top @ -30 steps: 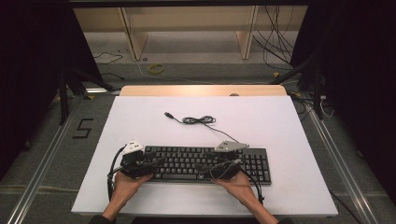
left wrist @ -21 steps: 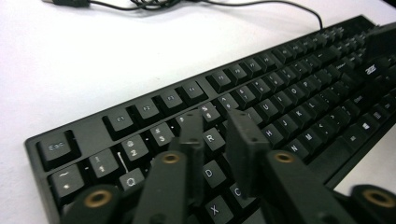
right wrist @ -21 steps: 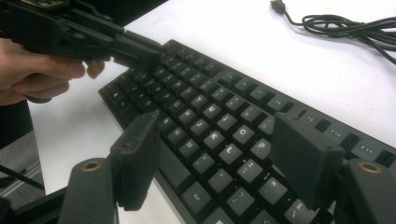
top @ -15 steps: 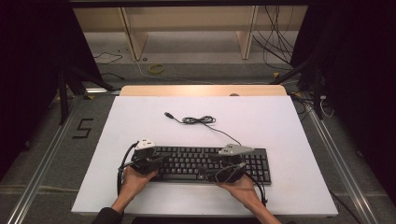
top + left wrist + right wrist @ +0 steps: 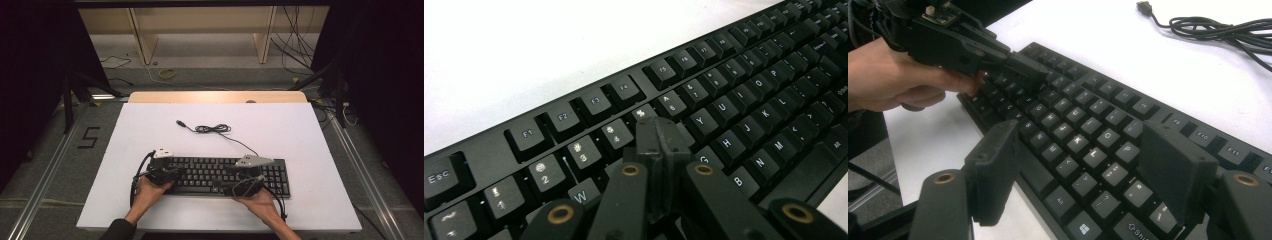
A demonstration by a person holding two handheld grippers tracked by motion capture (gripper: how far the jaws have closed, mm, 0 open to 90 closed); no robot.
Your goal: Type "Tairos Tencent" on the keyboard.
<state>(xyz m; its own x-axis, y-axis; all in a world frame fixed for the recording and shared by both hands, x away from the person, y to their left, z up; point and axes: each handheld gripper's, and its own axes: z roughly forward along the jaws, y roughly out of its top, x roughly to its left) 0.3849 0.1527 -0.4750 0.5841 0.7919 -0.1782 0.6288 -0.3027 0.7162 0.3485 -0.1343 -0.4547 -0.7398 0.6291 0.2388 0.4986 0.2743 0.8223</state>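
Hovering low over the keyboard (image 5: 734, 100), the left gripper (image 5: 658, 135) has its jaws pressed together, tips just above the number row near the 4 and 5 keys, no gap between them in the left gripper view. Over to the right gripper (image 5: 1083, 170): jaws spread wide, one on either side of the letter keys around O, P and L, nothing pinched between them. From above, the left gripper (image 5: 161, 170) sits at the keyboard's left end and the right gripper (image 5: 248, 176) right of the keyboard's middle, a hand (image 5: 149, 192) behind each. The keyboard (image 5: 227, 175) lies flat along the near part of the white table (image 5: 300, 125). Beyond the keyboard, its cable (image 5: 212, 129) lies in a loose coil, plug end free on the table.
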